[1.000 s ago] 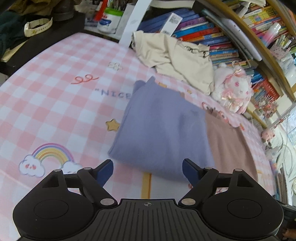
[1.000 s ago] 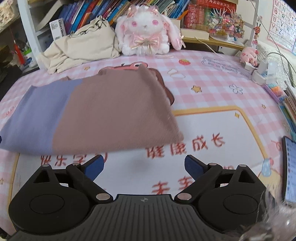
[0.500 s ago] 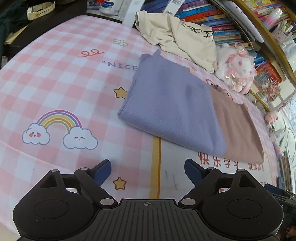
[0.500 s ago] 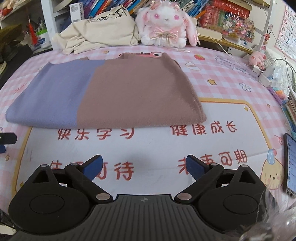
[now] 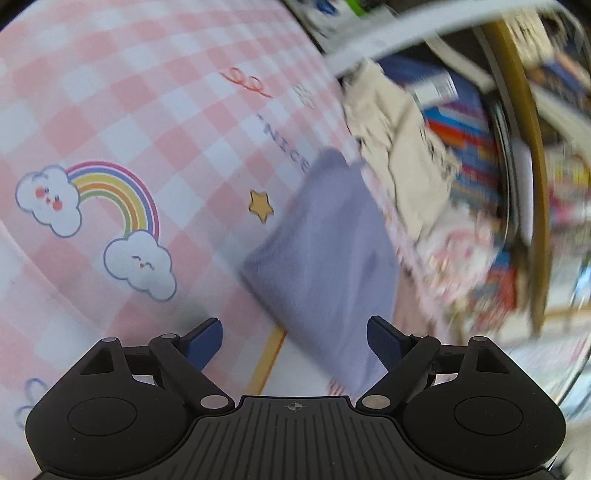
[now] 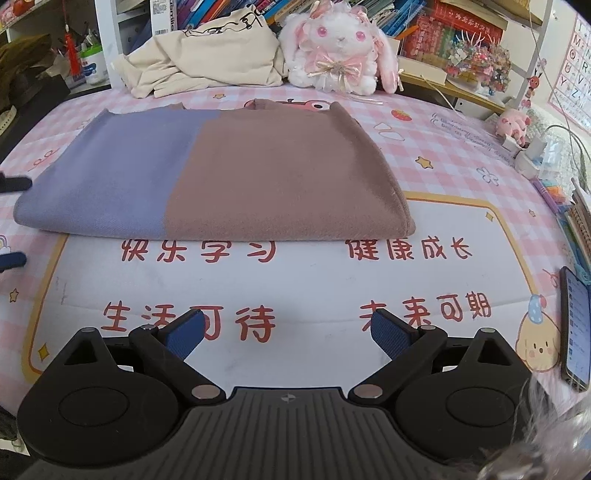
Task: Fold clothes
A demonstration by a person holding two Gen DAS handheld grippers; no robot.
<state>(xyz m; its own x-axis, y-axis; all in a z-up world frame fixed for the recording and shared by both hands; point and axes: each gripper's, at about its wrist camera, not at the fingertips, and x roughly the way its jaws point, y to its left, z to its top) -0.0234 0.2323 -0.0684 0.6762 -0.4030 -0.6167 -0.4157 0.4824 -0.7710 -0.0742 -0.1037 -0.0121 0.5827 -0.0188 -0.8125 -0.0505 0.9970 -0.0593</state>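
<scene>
A folded garment (image 6: 229, 173), purple on its left part and brown on its right, lies flat on the pink checked table mat (image 6: 295, 280). In the blurred left wrist view its purple end (image 5: 332, 251) runs up to the right. My left gripper (image 5: 295, 341) is open over the mat near the garment's near corner, holding nothing. Its fingertips (image 6: 13, 221) show at the left edge of the right wrist view, beside the purple end. My right gripper (image 6: 288, 332) is open above the printed red characters, well short of the garment's front edge.
A crumpled cream garment (image 6: 207, 62) and a white plush rabbit (image 6: 340, 55) sit at the back against bookshelves (image 6: 443, 33). A phone (image 6: 576, 325) lies at the mat's right edge, near a small pink pig toy (image 6: 513, 123) and cables.
Both grippers pulled back from the folded garment, open and empty. The left one then swung and tilted, so its view is blurred and rotated. The garment lies still.
</scene>
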